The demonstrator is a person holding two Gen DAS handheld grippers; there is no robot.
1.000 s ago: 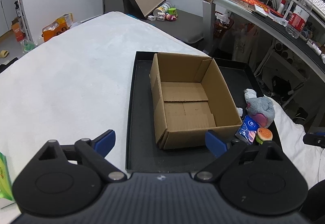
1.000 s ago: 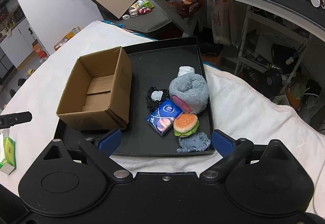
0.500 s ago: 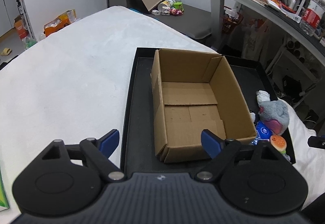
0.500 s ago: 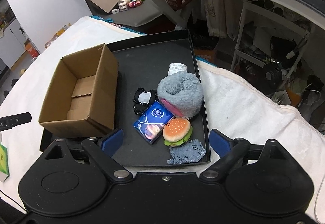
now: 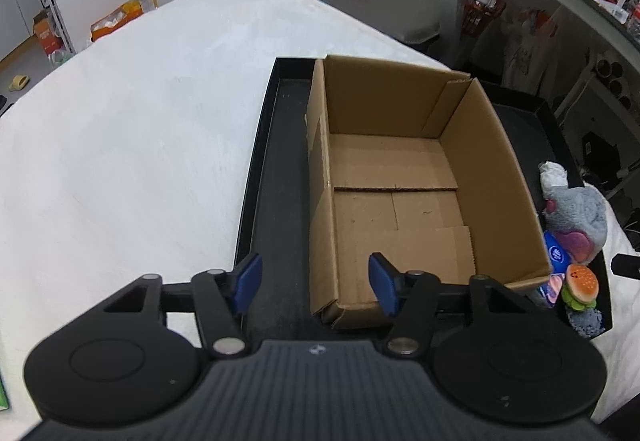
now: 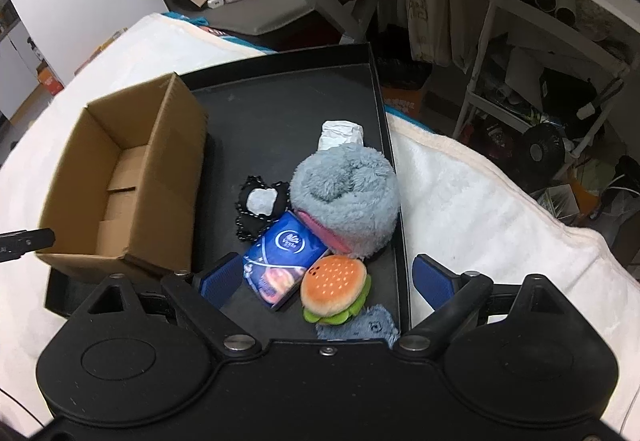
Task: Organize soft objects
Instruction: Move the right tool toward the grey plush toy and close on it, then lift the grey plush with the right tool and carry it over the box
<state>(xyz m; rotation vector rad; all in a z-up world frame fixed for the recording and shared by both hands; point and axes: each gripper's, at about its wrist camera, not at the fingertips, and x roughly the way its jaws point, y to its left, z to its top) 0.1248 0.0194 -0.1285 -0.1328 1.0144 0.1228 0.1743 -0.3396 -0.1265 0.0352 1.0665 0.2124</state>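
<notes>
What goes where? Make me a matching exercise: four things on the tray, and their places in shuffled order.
Things
1. box
2. burger toy
3. tissue pack
4. grey plush

Places
A. between the open right gripper's fingers
B. left part of the tray
C. against the tray's right wall
D. between box and burger toy

Pairs: 1-B, 2-A, 3-D, 4-C

No wording reads clearly — the blue tissue pack (image 6: 282, 259) bears only a blurred round logo.
</notes>
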